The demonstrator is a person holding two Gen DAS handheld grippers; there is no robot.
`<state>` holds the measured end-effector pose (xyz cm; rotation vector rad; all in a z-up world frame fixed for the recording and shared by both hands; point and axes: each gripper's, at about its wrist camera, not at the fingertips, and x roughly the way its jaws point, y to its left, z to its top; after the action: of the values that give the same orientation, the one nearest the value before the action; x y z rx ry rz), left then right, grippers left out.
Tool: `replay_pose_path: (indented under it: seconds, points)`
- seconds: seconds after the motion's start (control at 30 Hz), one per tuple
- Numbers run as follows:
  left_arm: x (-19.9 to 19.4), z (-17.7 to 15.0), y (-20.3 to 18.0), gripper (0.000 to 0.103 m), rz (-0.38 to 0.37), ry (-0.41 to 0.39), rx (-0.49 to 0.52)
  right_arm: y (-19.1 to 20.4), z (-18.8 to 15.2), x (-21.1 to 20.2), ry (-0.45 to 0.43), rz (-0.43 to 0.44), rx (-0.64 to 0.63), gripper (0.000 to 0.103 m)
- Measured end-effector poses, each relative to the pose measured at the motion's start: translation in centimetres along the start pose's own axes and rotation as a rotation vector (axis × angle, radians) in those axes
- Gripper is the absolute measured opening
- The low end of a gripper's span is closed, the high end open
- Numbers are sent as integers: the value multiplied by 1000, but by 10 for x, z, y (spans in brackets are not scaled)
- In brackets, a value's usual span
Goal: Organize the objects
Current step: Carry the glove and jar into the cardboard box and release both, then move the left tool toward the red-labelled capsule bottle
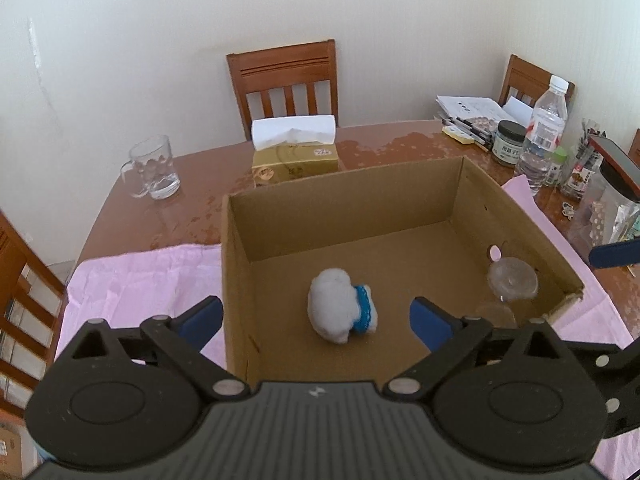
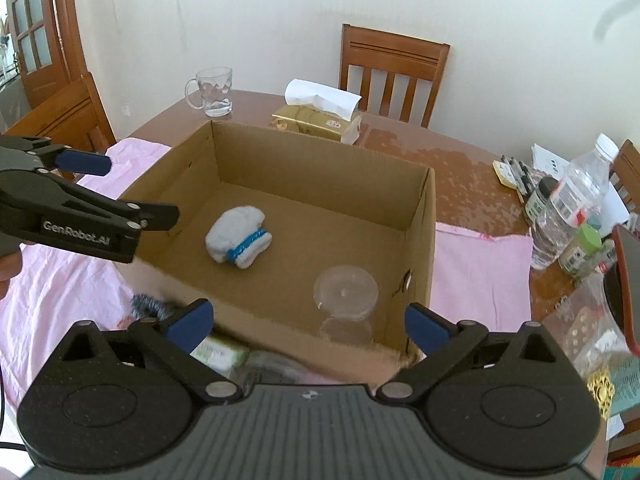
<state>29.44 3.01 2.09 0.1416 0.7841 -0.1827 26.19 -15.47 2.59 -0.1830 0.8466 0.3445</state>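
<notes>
Pink cloth covers a wooden dining table where both tongs, left and right, hang wide and empty over a cardboard box holding a rolled sock and clear jar. A careless reach could topple the jar; a green packet waits just outside the box's near wall.

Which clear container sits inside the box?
The clear plastic cup, upside down in the cardboard box; the glass mug and water bottle stand outside it.
</notes>
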Motion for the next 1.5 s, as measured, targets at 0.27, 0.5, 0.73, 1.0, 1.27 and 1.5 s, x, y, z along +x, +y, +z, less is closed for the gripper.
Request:
replay_pose_path:
  seconds: [0.27,0.5,0.73,1.0,1.27,1.5]
  points:
    - [-24,-31,-2,100,27,13,-60,4,-33,-17,11,2,30,103]
    - [-48,-65,-10,100,88,26,-128,-1,-65,-26,32,8,49,103]
    - [-67,-102,-13,100,140,61,-253,-9,-97,-32,67,30,63,103]
    - [-73,-142,-21,100,218,147,-279,-14,-128,-30,113,71,111,103]
    - [-50,-159,-15,100,195,197,-272,-14,-137,-25,132,61,193,103]
    - [-27,-164,-5,100,168,228,-266,-10,-130,-15,146,48,244,103]
